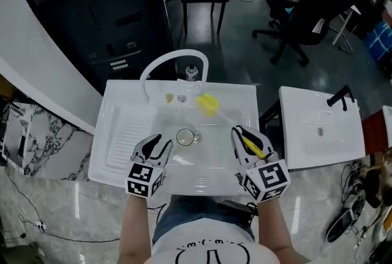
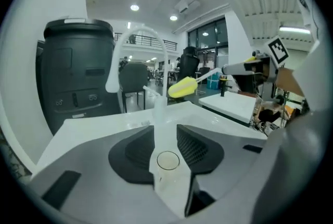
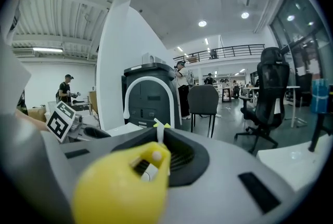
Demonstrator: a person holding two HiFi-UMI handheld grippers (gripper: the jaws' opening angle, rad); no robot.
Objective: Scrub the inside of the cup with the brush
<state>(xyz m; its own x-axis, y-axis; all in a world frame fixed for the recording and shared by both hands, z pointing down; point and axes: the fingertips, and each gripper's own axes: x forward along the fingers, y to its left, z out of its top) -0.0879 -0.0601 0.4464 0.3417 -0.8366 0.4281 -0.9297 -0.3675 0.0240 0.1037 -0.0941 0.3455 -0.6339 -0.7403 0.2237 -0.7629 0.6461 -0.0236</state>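
Cup – upright in white sink basin, just off left gripper tips, visible through its gap; jaws spread wide, gripping nothing. Right gripper – clamped on yellow brush handle, sponge head raised over basin beyond cup, near faucet.

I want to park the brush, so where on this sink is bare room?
The ribbed white drainboard left of the basin is bare. Mid-basin is crowded: clear glass cup, yellow brush beyond it, arched white faucet behind.
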